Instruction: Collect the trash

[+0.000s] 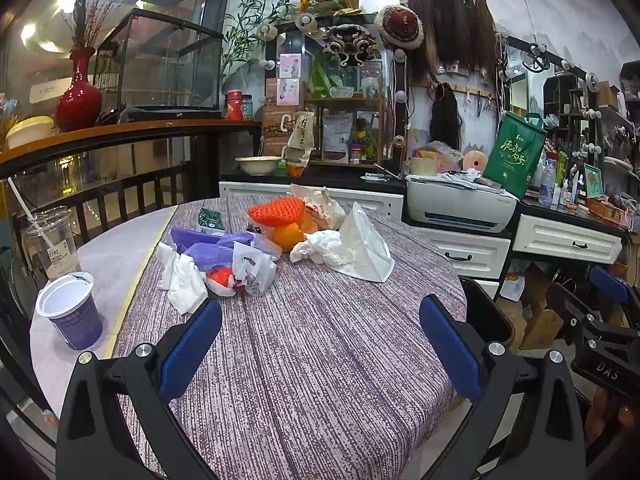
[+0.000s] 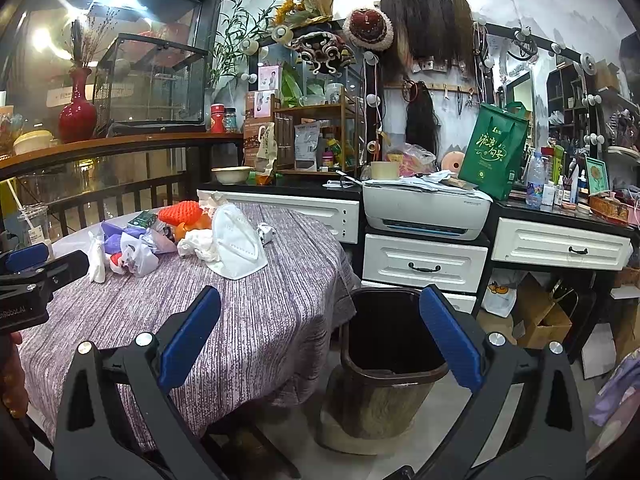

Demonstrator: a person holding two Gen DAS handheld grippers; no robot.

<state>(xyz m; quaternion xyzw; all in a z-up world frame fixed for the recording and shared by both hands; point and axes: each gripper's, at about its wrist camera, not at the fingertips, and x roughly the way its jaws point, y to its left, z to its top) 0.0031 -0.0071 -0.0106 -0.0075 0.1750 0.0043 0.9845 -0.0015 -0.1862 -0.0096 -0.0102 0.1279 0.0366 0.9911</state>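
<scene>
Left gripper (image 1: 320,344) jaws wide apart, empty, above the near table (image 1: 320,380). Right gripper (image 2: 320,340) likewise spread, empty. Trash pile (image 1: 276,240) far-centre on table: mask (image 1: 364,248), tissues, possibly wrappers. Bin (image 2: 384,360) on floor, right of table.

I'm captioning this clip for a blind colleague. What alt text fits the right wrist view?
The open right gripper hovers with empty jaws over the edge of a round table with a striped purple cloth, above an empty dark trash bin on the floor. Farther back on the table lie a white face mask, crumpled tissues and wrappers.
</scene>
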